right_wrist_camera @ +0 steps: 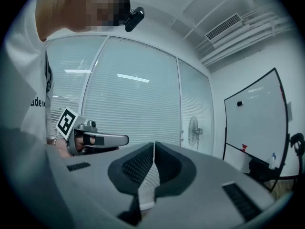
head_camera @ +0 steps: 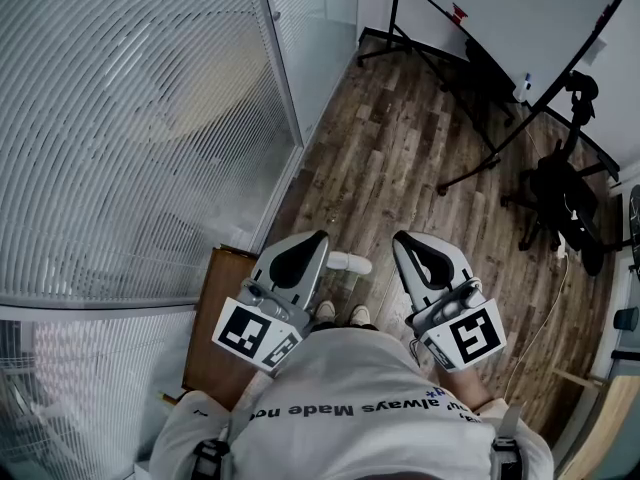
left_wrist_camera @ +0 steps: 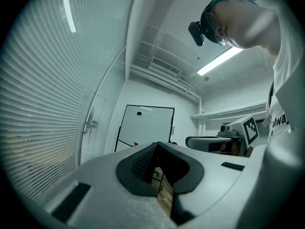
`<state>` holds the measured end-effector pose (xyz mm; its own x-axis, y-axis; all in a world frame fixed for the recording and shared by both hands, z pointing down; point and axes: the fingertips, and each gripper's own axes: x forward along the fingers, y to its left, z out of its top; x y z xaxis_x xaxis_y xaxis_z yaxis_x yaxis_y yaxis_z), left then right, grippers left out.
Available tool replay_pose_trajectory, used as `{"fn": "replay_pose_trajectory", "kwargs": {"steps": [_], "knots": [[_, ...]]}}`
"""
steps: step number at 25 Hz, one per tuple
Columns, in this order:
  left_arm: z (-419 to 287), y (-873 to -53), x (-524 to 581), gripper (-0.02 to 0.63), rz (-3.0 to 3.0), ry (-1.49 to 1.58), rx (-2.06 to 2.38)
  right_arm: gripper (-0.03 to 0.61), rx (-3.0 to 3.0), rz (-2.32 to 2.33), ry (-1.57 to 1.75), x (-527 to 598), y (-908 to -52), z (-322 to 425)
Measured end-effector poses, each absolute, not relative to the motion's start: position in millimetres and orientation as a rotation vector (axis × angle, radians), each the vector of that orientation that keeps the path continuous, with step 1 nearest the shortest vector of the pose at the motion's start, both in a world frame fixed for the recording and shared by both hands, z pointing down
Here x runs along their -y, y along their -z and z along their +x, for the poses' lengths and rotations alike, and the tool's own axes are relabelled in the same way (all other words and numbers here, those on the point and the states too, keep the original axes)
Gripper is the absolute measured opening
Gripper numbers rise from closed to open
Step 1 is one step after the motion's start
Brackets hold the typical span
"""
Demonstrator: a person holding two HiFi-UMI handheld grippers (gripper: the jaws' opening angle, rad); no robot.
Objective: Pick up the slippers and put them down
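Seen from above, a person in a white T-shirt stands on a wooden floor (head_camera: 400, 148), holding both tools level at waist height in the lower middle of the frame. The left gripper (head_camera: 318, 240) and the right gripper (head_camera: 402, 240) are side by side and a little apart. Each gripper's own view shows its dark pads pressed together with nothing between them. A pale slipper-like shape (head_camera: 350, 263) lies on the floor in the gap between the two tips, nearer the left one. It is too small to say for certain that it is a slipper. Just below it, two pale toes (head_camera: 325, 311) show at the shirt's hem. A glass wall with blinds (head_camera: 130, 118) fills the left side, and a brown board (head_camera: 225, 298) lies at its foot. A whiteboard (head_camera: 520, 18) and a dark chair (head_camera: 560, 193) sit at the upper right. Several things could likely go wrong. With the jaws closed, a reach down would push the shape across the floor rather than take it, so they need to open first. It lies close to the feet, so a step forward could kick it or tread on it. A bend on the left risks knocking the glass or the board. A soft slipper pinched only at its edge may sag and slip free
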<state>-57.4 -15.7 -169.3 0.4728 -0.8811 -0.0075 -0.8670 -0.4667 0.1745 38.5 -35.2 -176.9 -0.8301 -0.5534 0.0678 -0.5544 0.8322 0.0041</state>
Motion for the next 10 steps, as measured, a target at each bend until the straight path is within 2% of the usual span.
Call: {"fn": "replay_pose_trajectory", "kwargs": {"steps": [10], "knots": [[-57.4,165.3,14.5,0.012,2.558,0.153,1.548,0.018,2.935,0.897,-0.036,37.6,169.1,38.9]]}}
